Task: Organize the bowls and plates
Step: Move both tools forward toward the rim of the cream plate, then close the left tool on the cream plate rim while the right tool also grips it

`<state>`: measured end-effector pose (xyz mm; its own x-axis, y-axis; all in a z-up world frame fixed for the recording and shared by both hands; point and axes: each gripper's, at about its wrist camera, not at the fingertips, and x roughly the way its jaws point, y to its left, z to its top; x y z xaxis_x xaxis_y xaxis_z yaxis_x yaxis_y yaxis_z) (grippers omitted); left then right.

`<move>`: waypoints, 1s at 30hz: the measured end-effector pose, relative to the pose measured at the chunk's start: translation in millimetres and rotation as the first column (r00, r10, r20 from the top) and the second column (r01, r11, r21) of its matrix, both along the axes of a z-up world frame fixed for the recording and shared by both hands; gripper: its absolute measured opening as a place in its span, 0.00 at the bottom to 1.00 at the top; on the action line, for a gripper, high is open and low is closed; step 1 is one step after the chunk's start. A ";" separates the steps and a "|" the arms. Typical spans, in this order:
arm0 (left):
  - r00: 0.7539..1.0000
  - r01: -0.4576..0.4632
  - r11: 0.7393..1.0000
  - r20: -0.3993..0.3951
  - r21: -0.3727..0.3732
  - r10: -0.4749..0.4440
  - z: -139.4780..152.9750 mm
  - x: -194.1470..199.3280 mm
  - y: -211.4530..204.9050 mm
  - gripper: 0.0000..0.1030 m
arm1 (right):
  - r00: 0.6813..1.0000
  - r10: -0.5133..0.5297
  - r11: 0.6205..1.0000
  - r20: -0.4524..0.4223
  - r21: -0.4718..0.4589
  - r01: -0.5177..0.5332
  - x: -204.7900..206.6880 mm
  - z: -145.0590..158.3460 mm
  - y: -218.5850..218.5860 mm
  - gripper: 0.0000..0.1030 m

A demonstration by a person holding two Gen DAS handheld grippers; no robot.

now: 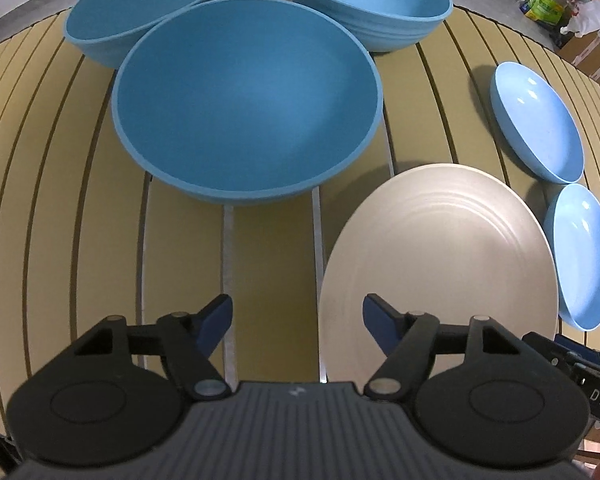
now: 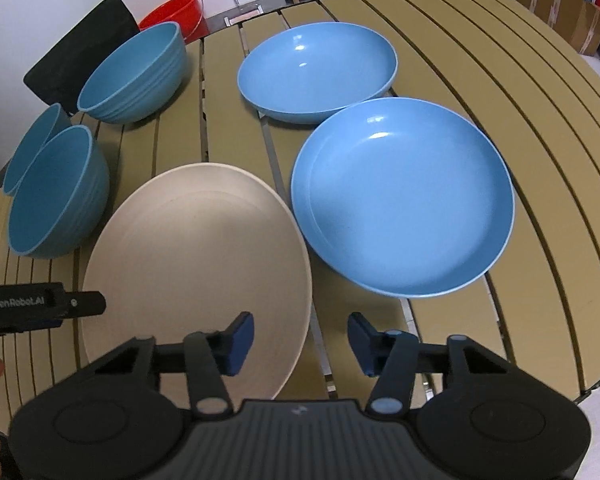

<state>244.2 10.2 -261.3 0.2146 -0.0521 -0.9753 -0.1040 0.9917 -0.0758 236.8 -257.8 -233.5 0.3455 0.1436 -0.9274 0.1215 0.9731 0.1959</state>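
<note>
Blue bowls (image 1: 246, 96) crowd behind beige plate (image 2: 196, 248), seemingly untouched.

"GenRobot.AI" is printed in pale letters on the black body of the left gripper (image 2: 40, 306), seen at the left edge of the right wrist view. "DAS" is read in white capitals on the black body of the right gripper (image 1: 580, 376), cut off by the frame edge in the left wrist view. Print on the background boxes and bags is too small to be read.
</note>
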 end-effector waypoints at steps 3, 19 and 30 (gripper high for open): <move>1.000 -0.006 1.000 -0.003 -0.015 0.006 -1.8 4.2 -0.5 0.65 | 1.000 -0.003 1.000 0.005 0.008 0.003 3.1 -0.8 0.6 0.42; 0.999 0.036 0.997 0.006 -0.069 -0.035 -11.9 12.6 -9.0 0.18 | 0.999 -0.039 0.995 0.003 0.089 0.038 12.5 -10.0 -7.8 0.09; 0.998 0.057 0.998 0.043 -0.036 -0.055 -3.4 8.3 -16.0 0.18 | 0.999 -0.002 0.998 0.044 0.068 -0.001 9.7 -5.9 -2.5 0.10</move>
